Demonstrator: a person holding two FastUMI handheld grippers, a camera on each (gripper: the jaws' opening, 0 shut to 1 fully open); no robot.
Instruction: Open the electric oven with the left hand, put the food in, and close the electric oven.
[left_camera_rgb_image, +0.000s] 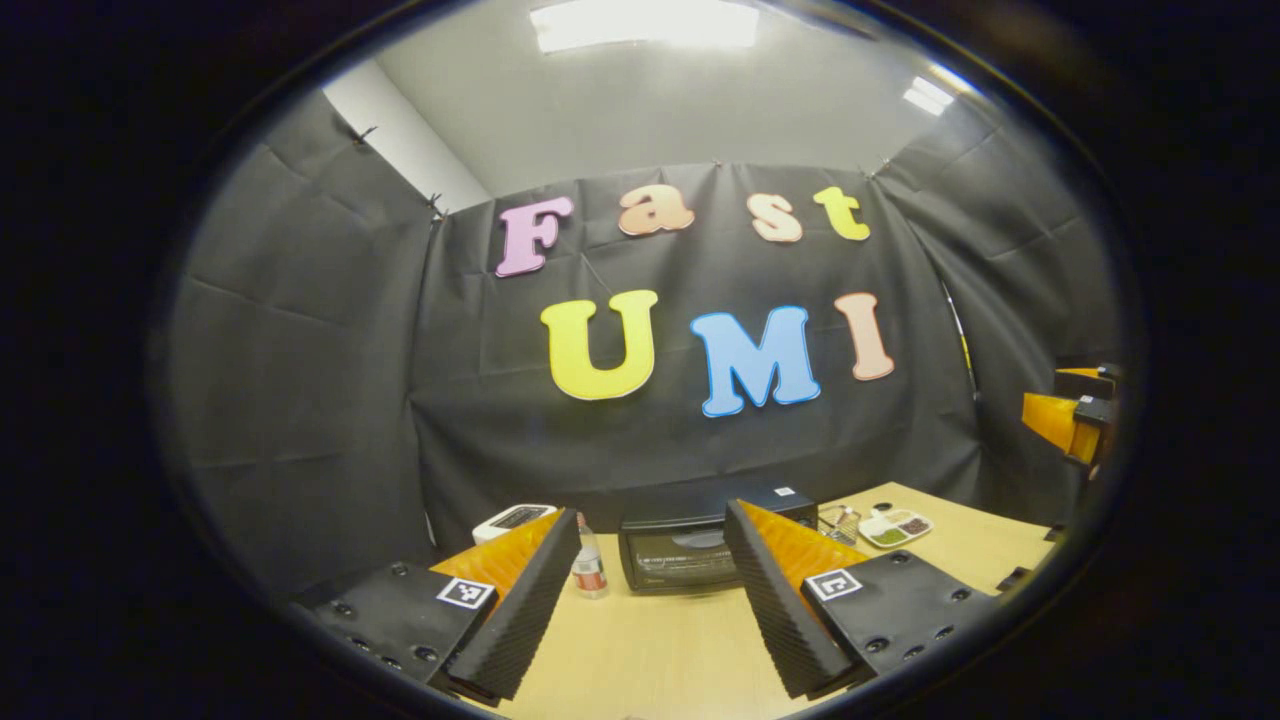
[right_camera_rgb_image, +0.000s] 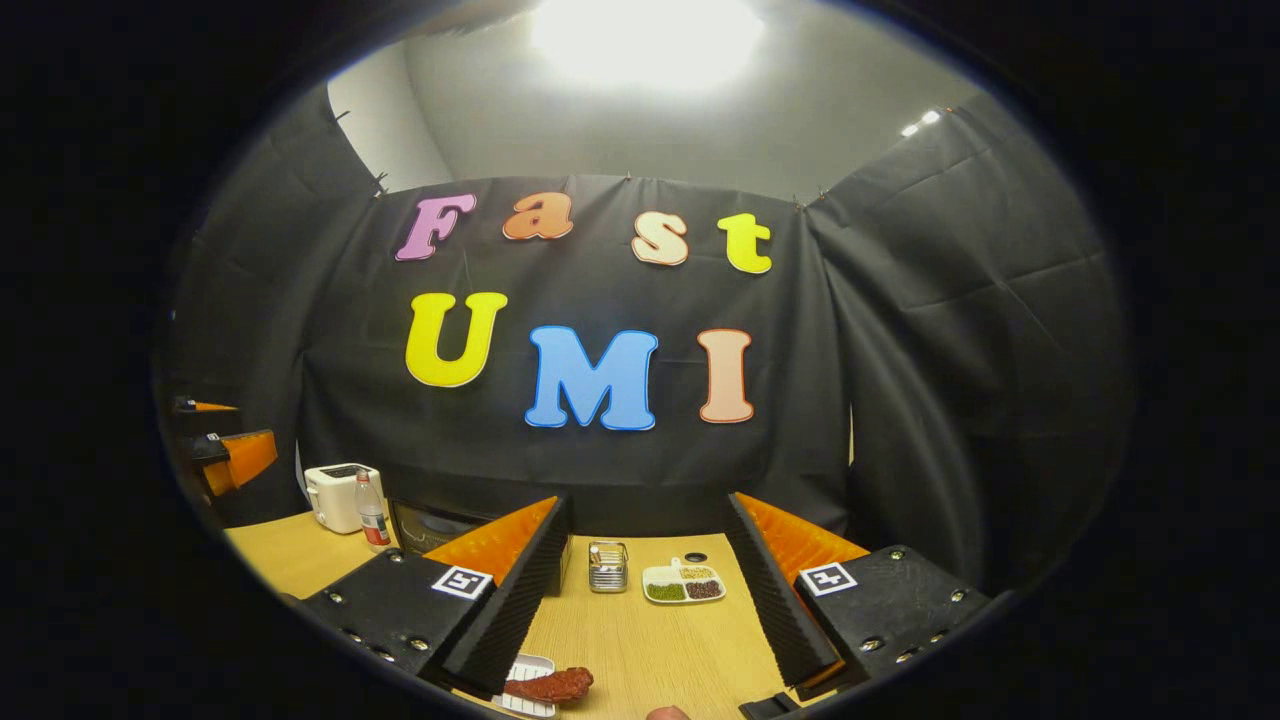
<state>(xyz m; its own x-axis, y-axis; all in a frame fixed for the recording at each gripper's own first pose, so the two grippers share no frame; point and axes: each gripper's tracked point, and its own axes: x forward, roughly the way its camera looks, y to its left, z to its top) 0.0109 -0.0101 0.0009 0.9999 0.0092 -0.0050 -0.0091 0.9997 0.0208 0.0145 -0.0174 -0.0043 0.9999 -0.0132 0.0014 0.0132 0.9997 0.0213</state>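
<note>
Spreading wide and holding nothing, the left gripper (left_camera_rgb_image: 650, 610) faces the oven (left_camera_rgb_image: 690, 545), low in the middle of its view, door closed. The right gripper (right_camera_rgb_image: 640, 600) is also spread and empty; the food (right_camera_rgb_image: 555, 685) lies on a small tray (right_camera_rgb_image: 525, 665) at the bottom of its view. The opening is not begun, I judge; next the left gripper must reach the door. The right gripper view adds a toaster (right_camera_rgb_image: 335, 495) at middle left.

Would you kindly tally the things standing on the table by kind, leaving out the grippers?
Oven: 1
Toaster: 1
Bottle: 1
Metal rack: 1
Divided dish: 1
White tray with reddish food: 1
Total: 6
</note>
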